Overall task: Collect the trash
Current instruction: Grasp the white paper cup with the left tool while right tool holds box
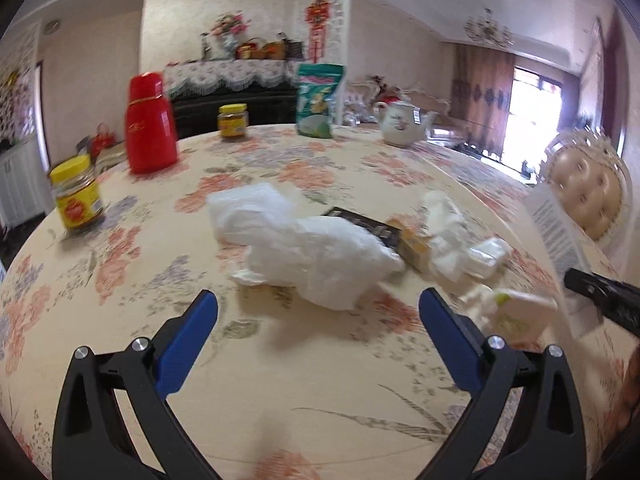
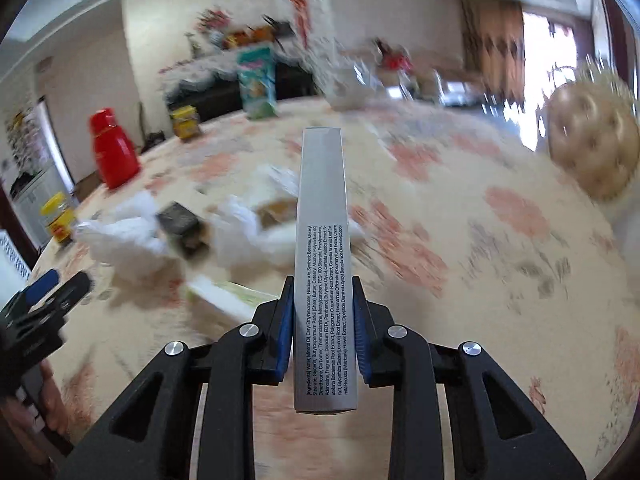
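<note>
Clamped between your right gripper's (image 2: 322, 296) blue pads (image 2: 285, 332) at the bottom centre of the right wrist view is a long grey carton (image 2: 322, 248) printed with an ingredients list; it juts forward over the floral tablecloth (image 2: 500, 280), so you have one piece of trash in hand. Your left gripper (image 1: 318, 304), low in the left wrist view, stands wide open and holds nothing.

Most of the job looks undone, by my reading. Mid-frame in the left view a heap lies on the cloth: a crumpled white plastic bag (image 1: 304, 248), a dark flat packet (image 1: 366, 224) behind it, a small yellow box (image 1: 412, 244), wadded tissue (image 1: 444, 220) and a pale carton (image 1: 516, 312) at the lower right near your open pad. No bin shows in either view.

The red thermos (image 1: 149, 124), two yellow-lidded jars (image 1: 76, 196), green pouch (image 1: 318, 100) and teapot (image 1: 402, 122) along the upper frame look like keepers.
</note>
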